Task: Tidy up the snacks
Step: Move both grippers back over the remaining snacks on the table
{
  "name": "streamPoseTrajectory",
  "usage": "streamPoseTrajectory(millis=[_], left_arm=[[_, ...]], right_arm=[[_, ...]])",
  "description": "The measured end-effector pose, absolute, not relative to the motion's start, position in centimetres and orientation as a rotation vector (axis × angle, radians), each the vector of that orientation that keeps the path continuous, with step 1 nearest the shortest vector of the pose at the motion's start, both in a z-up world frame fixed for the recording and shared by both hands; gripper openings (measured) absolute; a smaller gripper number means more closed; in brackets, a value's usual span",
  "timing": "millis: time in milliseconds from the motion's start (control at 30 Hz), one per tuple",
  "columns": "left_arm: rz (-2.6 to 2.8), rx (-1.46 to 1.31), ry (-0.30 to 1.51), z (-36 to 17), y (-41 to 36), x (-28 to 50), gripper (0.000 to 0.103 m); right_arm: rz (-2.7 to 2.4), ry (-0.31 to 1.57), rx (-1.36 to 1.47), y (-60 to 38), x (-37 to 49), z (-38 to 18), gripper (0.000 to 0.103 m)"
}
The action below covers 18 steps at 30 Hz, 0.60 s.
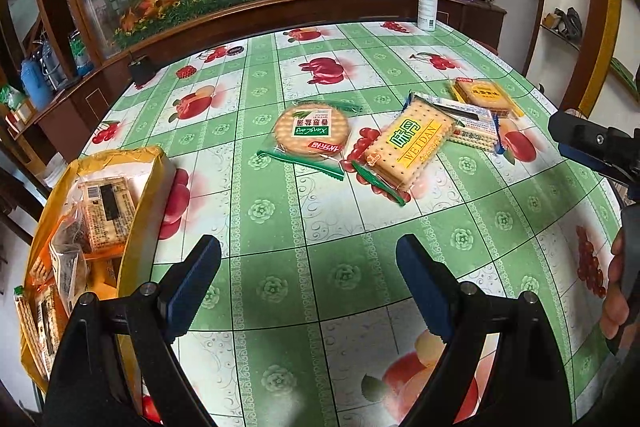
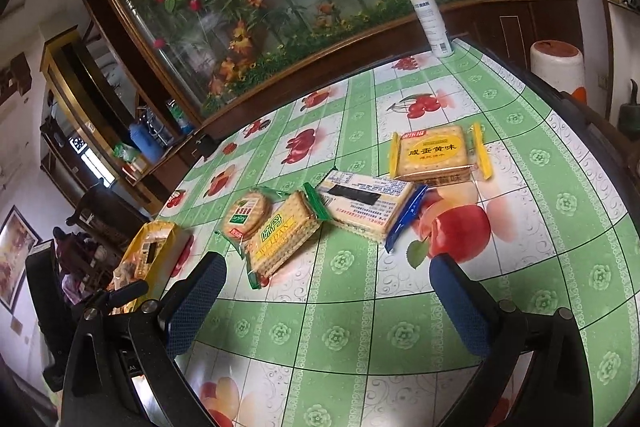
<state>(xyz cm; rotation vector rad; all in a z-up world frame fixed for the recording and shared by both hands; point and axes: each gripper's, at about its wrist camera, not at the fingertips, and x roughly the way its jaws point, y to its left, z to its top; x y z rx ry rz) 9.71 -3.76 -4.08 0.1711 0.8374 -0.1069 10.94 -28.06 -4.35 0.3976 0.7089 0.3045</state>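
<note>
Hovering: left gripper [image 1: 308,291] sits over the green fruit-print tablecloth [image 1: 320,227], jaws spread wide, nothing between them.
Far left of it: yellow box [image 1: 140,163] at the table edge, already holding several wrapped cracker packs, just beside the left finger.
Ahead, slightly left: round cracker pack [image 1: 311,135], green-edged wrapper, flat on the cloth.
Ahead, slightly right: WEIDAN cracker pack [image 1: 408,151], just beside the round one, one end resting on the next pack.
Further right: blue-edged cracker pack [image 1: 474,129], label side up, partly under the WEIDAN pack.
Right, far side: yellow egg-yolk cracker pack [image 1: 484,93], overlapping the blue-edged pack's far edge.
Far edge of table: white spray bottle [image 1: 427,1], upright.
Right gripper [image 2: 328,291]: also held apart, empty, above the cloth; all four loose packs lie ahead of it, apart from its fingers.
Right edge, left view: a hand [image 1: 618,291] holding the right gripper's body.
</note>
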Motion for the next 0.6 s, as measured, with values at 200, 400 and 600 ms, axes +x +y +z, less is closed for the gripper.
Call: streamPoseTrajectory(millis=[200, 400, 600], left_arm=[[-0.098, 0.188, 0.833, -4.0, -3.9, 9.7, 0.09], [-0.094, 0.182, 0.84, -4.0, -3.6, 9.7, 0.09], [-0.086, 0.167, 0.835, -4.0, -2.9, 9.4, 0.09]], right_arm=[[0.306, 0.715, 0.396, -27.9, 11.1, -4.5, 0.103], [0.312, 0.723, 0.391, -27.7, 11.2, -4.5, 0.103], [0.302, 0.731, 0.418, -28.1, 11.4, -4.6, 0.103]])
